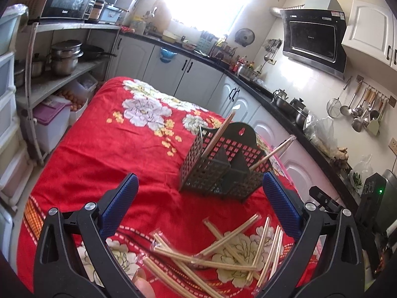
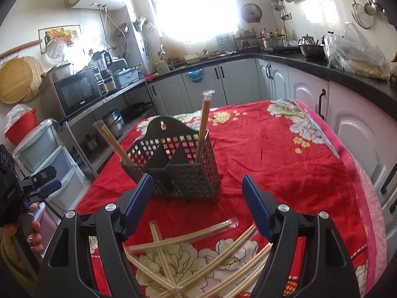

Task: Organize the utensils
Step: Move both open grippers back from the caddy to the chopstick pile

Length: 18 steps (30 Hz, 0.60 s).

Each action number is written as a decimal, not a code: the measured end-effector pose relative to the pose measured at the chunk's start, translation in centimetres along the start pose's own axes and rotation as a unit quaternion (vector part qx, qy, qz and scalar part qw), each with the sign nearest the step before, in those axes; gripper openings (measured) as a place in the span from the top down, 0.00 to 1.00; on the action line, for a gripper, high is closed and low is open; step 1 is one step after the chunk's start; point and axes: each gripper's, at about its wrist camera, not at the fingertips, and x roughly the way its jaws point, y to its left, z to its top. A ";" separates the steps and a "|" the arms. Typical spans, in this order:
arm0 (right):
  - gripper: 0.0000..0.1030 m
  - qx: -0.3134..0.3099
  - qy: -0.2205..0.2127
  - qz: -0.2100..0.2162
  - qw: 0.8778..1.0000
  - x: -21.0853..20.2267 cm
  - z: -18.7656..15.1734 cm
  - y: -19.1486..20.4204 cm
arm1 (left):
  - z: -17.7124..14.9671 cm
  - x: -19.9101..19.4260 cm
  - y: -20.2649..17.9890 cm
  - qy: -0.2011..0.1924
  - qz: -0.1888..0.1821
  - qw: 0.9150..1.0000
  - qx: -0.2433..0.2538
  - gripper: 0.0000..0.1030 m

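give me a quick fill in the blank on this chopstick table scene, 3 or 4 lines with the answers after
1. The black perforated plastic holder already has ____ wrapped pairs of chopsticks standing in it.
2. The loose pile of wrapped wooden chopsticks lies on a ____ floral cloth.
3. The jaws of the left gripper hold ____.
4. In the right wrist view, the holder stands ____ the pile.

Answers: two; red; nothing; behind

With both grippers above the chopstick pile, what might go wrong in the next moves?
1. The wrapped chopsticks lie crossed over each other on the red cloth, so the open right gripper may lift several, or drag the cloth.
2. The black holder is light-looking and already carries two leaning pairs; a nudge could tip it.
3. The left gripper works the same pile, so the two may collide.
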 end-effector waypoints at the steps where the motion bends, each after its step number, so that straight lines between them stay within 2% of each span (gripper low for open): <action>1: 0.30 0.000 0.003 -0.001 1.000 0.0 -0.2 0.0 | -0.2 0.1 0.1 0.003 0.001 1.000 -0.001 0.10; 18: 0.30 0.002 0.063 -0.001 0.998 2.2 -4.3 0.8 | -5.2 1.9 1.9 0.073 0.010 0.997 -0.031 0.10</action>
